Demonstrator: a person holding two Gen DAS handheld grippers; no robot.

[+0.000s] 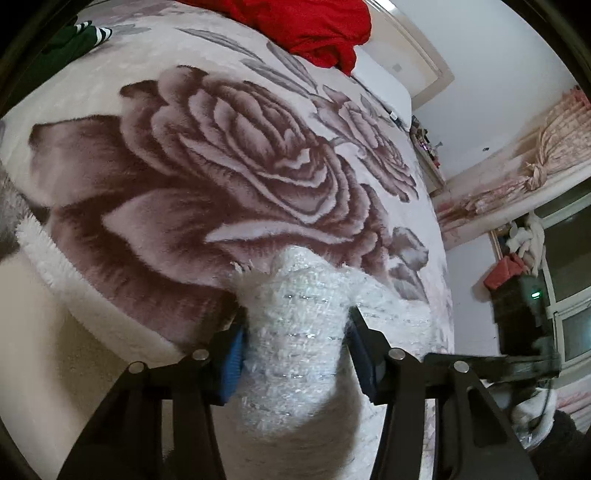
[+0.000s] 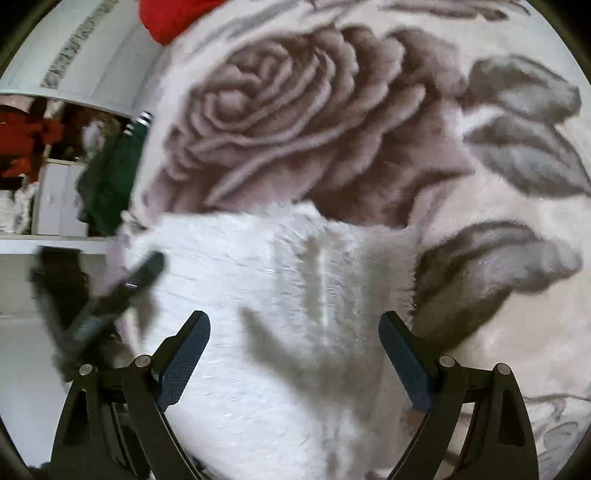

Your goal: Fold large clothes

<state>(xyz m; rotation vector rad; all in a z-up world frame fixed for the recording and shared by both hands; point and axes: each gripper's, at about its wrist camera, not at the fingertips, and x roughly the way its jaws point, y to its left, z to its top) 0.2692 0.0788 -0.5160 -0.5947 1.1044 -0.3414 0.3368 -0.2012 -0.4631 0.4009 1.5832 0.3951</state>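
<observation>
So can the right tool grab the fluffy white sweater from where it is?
Probably yes. The right tool is open, and the white sweater lies right in front of it on the rose blanket, with nothing in between.

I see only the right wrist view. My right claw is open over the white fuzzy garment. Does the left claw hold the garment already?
Observer: Yes. The left claw is shut on a bunched part of the white fuzzy garment, between its blue pads.
Operator: Where does the red cloth lie?
Observer: The red cloth is heaped at the far end of the rose blanket.
Operator: Is my right claw seen there?
Observer: Yes, the right claw appears at the left view's right edge, blurred.
</observation>
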